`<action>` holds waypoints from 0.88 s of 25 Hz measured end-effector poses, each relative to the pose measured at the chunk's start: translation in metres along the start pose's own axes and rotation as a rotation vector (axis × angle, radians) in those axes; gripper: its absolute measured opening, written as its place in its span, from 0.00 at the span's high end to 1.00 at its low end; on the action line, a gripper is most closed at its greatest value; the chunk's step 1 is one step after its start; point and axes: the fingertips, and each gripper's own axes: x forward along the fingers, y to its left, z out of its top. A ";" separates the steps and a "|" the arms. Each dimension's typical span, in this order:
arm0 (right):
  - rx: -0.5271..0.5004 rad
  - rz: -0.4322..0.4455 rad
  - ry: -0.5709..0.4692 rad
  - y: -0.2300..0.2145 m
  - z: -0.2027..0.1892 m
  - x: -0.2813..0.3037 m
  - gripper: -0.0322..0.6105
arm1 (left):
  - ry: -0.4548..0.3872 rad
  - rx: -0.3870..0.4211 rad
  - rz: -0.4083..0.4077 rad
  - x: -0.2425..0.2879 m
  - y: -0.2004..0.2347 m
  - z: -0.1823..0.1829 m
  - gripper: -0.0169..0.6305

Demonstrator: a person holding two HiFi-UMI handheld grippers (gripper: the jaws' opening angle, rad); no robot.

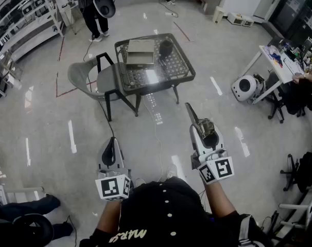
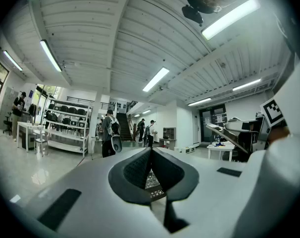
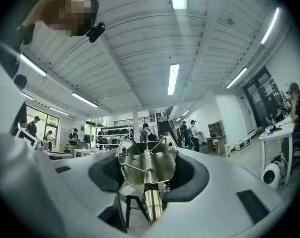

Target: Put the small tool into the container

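the person wears a black short-sleeved top with small white dots down its front, white lettering at one side and white stripes on one sleeve. the left gripper and right gripper are smooth white shells with black textured pads; each carries a white cube printed with black square markers.
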 end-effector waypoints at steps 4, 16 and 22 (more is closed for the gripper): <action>-0.004 -0.002 0.001 0.005 0.001 0.004 0.60 | 0.003 0.000 -0.004 0.002 0.005 0.003 0.93; 0.005 -0.025 0.010 0.024 -0.006 0.007 0.60 | -0.002 -0.017 -0.039 -0.003 0.018 0.006 0.93; 0.002 -0.052 0.015 0.056 -0.017 0.000 0.60 | 0.008 -0.010 -0.080 -0.021 0.042 0.002 0.93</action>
